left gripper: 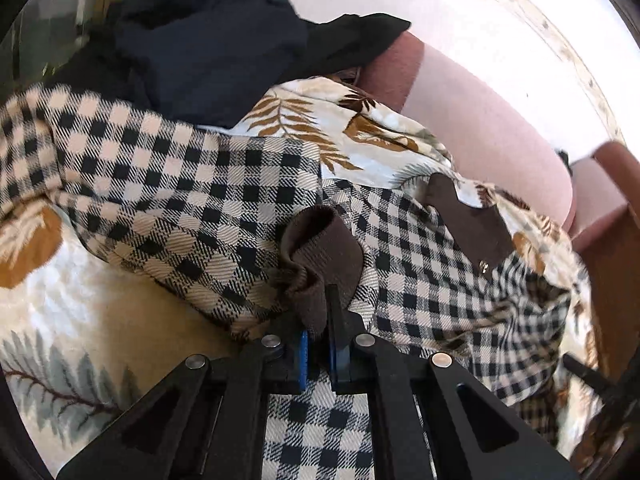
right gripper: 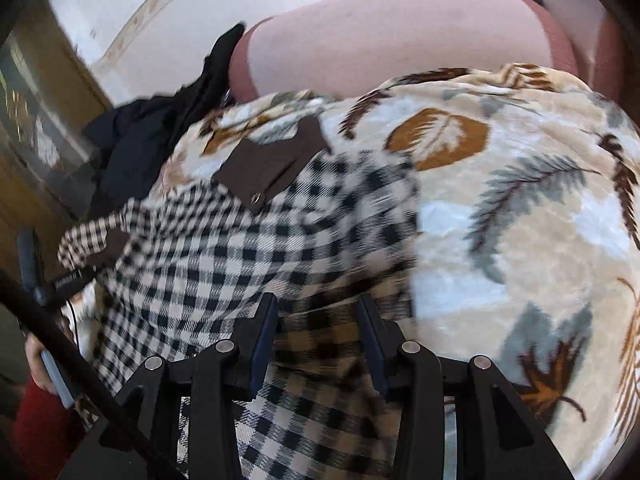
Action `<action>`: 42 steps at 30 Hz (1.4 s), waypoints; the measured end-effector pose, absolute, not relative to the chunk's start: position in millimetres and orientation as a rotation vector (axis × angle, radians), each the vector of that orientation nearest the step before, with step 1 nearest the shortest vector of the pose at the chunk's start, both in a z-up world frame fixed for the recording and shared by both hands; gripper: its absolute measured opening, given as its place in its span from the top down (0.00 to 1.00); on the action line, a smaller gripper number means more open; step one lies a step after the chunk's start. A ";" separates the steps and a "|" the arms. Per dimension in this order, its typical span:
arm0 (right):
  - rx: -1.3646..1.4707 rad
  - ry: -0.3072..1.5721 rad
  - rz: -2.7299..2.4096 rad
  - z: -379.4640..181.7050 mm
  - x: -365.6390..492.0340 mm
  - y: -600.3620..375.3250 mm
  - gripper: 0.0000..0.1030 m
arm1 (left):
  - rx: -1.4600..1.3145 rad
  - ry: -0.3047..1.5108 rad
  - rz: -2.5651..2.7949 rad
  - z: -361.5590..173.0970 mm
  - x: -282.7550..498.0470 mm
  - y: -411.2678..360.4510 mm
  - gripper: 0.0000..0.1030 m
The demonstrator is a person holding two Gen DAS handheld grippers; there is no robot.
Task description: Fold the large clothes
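Left wrist view first: the left hand-held gripper (left gripper: pixel 320 344) has its jaws pressed together on the brown ribbed cuff (left gripper: pixel 320 248) of the checked jacket (left gripper: pixel 168 200), so the sleeve end bunches up just ahead of the blue pads. Pinching the cuff looks like a sensible way to steer the whole sleeve, probably to carry it across the body of the garment for a fold. The sleeve trails away to the left over the leaf-print blanket (left gripper: pixel 60 300), which covers the surface where the jacket lies. A heap of dark clothes (left gripper: pixel 208 40) sits beyond it against a pink cushion (left gripper: pixel 480 128), likely waiting or set aside.

From the right wrist view, the right hand-held gripper (right gripper: pixel 318 336) stands partly spread. Checked cloth lies between and below its fingers, though blur hides whether the pads press on it, so I cannot tell if it grips. A brown pocket flap (right gripper: pixel 272 168) shows on the jacket front. Its place over the jacket's lower part suggests it is there to steady or lift that edge.
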State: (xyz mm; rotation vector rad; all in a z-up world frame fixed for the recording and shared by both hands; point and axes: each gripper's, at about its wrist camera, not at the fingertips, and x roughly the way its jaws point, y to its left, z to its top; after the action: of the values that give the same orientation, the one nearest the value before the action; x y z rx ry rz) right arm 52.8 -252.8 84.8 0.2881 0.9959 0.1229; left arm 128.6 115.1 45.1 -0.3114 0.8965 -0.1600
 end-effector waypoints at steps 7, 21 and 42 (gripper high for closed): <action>0.207 1.101 0.093 49.6 69.9 -227.3 0.57 | -0.318 0.912 -0.100 43.3 135.4 118.7 0.93; 0.354 0.926 -0.074 86.8 78.0 -302.9 0.57 | -0.323 0.856 -0.072 66.5 96.1 133.2 0.92; -0.036 0.996 -0.086 81.8 138.3 -151.8 0.58 | -0.415 0.816 0.162 71.9 85.7 239.2 0.67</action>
State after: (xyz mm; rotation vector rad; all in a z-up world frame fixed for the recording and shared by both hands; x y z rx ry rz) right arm 138.3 -151.8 81.8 -0.0359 0.9958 -0.0863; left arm 85.7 239.2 71.9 -0.4153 0.8157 0.1625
